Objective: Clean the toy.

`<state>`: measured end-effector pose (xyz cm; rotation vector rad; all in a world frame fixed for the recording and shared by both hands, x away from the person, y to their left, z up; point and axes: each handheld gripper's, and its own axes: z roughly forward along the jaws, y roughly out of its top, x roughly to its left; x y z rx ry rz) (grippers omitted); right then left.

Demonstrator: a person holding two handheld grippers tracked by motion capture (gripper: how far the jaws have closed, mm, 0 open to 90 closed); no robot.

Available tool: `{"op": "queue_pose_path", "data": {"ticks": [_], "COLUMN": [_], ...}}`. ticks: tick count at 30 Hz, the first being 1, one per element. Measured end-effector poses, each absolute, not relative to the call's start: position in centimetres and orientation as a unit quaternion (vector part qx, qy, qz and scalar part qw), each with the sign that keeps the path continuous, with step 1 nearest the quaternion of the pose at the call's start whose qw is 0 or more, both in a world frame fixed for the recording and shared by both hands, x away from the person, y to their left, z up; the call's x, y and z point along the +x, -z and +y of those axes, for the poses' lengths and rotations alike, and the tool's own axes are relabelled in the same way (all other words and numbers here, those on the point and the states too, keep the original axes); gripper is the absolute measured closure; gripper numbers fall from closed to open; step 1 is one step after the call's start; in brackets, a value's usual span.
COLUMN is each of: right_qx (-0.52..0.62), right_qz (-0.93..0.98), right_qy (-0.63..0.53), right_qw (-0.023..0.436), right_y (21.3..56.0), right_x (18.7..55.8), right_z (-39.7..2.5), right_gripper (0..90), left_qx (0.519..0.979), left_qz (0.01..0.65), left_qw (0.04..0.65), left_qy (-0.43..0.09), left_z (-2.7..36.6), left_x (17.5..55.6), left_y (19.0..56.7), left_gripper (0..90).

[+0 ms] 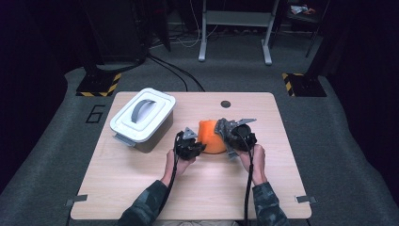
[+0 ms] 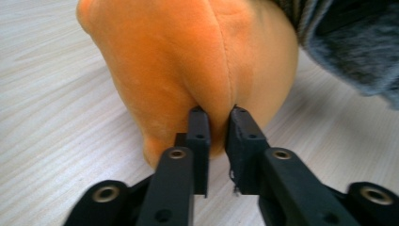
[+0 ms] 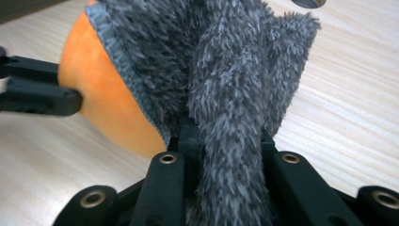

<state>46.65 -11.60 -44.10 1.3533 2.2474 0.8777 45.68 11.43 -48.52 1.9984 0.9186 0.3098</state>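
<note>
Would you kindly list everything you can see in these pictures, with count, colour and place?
Plush toy: one, orange, near the table's middle, between the two grippers.
Fuzzy cloth: one, dark grey, draped against the toy's right side.
Storage box: one, grey with a white lid and grey handle, at the table's far left.
Table: one, light wood, with a round dark hole near its far edge.
Frame legs: white, on the floor beyond the table.
Left gripper: one, black, jaws pinching a fold of the toy.
Right gripper: one, black, jaws closed on the cloth.
Forearms: two, in camouflage sleeves, at the near edge.
</note>
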Motion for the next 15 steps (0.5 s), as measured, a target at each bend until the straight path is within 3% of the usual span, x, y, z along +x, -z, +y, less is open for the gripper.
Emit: {"op": "queue_pose_path", "data": {"ticks": [6,9,12,15], "right_qx": [0.482,0.485,0.489,0.49], "right_qz": [0.797,0.796,0.794,0.792], "right_qy": [-0.314,-0.314,-0.315,-0.318], "right_qw": [0.183,0.183,0.179,0.178], "right_y": [44.3,44.3,44.4,44.5], "right_x": [47.1,47.3,47.6,47.6], "right_z": [-12.2,-12.3,-12.3,-12.2], "right_gripper": [73.9,73.9,73.9,73.9], "left_qx": [0.809,0.816,0.822,0.825], "left_qz": [0.362,0.359,0.356,0.356], "left_qw": [0.438,0.429,0.417,0.407], "left_qy": [-0.149,-0.146,-0.153,-0.164], "left_z": [11.8,11.4,10.7,10.2], "left_x": [45.4,45.7,45.8,45.8], "left_y": [47.9,48.2,48.7,49.1], "left_gripper": [53.1,47.0,45.4,51.4]}}
